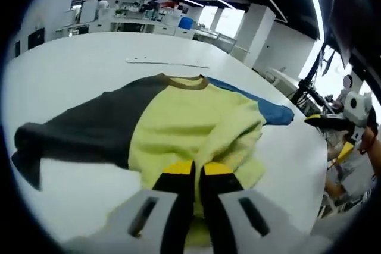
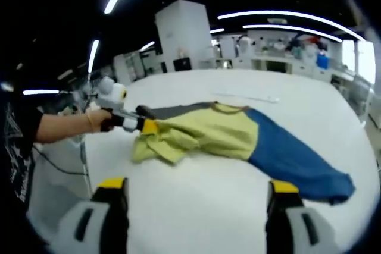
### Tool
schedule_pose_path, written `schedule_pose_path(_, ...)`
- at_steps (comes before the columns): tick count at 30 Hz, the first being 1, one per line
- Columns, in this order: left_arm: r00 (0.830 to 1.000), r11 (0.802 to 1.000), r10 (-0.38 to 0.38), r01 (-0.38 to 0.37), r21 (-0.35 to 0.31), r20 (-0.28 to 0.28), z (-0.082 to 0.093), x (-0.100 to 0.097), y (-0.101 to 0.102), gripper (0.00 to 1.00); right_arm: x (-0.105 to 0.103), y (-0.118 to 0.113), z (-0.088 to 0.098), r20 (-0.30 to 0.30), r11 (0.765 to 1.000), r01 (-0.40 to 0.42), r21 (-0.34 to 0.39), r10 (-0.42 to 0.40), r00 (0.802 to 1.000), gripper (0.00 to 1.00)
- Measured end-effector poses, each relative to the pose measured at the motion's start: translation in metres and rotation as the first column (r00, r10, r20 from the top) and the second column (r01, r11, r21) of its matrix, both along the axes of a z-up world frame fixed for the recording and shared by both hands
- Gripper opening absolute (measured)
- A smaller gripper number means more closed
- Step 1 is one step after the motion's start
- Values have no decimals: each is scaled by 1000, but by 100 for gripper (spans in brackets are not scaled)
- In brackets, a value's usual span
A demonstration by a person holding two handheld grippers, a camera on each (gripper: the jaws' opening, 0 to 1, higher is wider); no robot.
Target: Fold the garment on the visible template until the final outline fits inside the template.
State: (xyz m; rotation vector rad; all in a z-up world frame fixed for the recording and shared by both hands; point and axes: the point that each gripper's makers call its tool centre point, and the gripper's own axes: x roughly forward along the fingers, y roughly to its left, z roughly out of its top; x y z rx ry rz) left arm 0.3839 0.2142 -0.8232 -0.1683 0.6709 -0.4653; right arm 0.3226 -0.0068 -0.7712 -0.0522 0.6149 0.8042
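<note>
Big white table (image 1: pixel 71 75) in an open-plan office, strip lights overhead, desks at the back. The sweatshirt (image 1: pixel 184 129) lies out in the middle of the table, long axis running sleeve to sleeve: dark grey one way, blue the other, collar toward the far edge. The left gripper (image 1: pixel 196 173) is clamped on its bunched yellow hem, so that bit's hidden. The right gripper (image 2: pixel 196 191) hangs released above bare table. No template outline can be made out.

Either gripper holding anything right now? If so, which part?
The left gripper is shut on the sweatshirt, pinching the bunched yellow hem edge. The right gripper is open above the white table, holding nothing.
</note>
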Motion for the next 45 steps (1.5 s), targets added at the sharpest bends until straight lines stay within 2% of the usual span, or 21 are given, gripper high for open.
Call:
schedule_pose_path(2, 1000, 1000, 5, -5, 13, 8, -2, 1, 2, 1, 0, 0, 1, 5, 1000, 5, 4, -5, 1000, 97)
schedule_pose_path(3, 1000, 999, 5, -6, 41, 29, -1, 3, 4, 1, 0, 0, 2, 4, 1000, 6, 8, -6, 1000, 97)
schedule_pose_path(5, 999, 997, -3, 0, 75, 38, -2, 3, 5, 1, 0, -1, 0, -2, 1000, 7, 6, -7, 1000, 97)
schedule_pose_path(9, 999, 997, 4, -8, 76, 50, 3, 2, 7, 2, -1, 1, -2, -10, 1000, 11, 10, -11, 1000, 96)
schedule_pose_path(15, 994, 994, 13, -24, 105, 105, 19, -1, 27, 13, 1, 9, -4, -27, 999, 29, 27, -28, 999, 93)
schedule_pose_path(22, 992, 989, 8, -27, 147, 129, 30, -12, 52, 26, 7, 25, -7, -46, 996, 67, 53, -65, 997, 89)
schedule_pose_path(28, 994, 982, 2, -23, 186, 113, 23, -20, 68, 27, 8, 41, -18, -51, 999, 49, 17, -48, 998, 85)
schedule_pose_path(32, 995, 981, 8, -27, 193, 100, 19, -24, 74, 26, 9, 52, -22, -69, 998, 52, 26, -50, 996, 79)
schedule_pose_path(37, 996, 983, -39, 24, 184, 77, 15, -33, 67, 19, 9, 65, -28, -86, 998, 46, 33, -43, 995, 71)
schedule_pose_path(43, 996, 984, -75, 67, 167, 41, 7, -45, 58, 18, 10, 80, -37, -107, 999, 37, 35, -33, 994, 63)
schedule_pose_path(45, 996, 983, -84, 78, 168, 27, 2, -48, 57, 19, 17, 84, -42, -106, 999, 35, 32, -32, 994, 60)
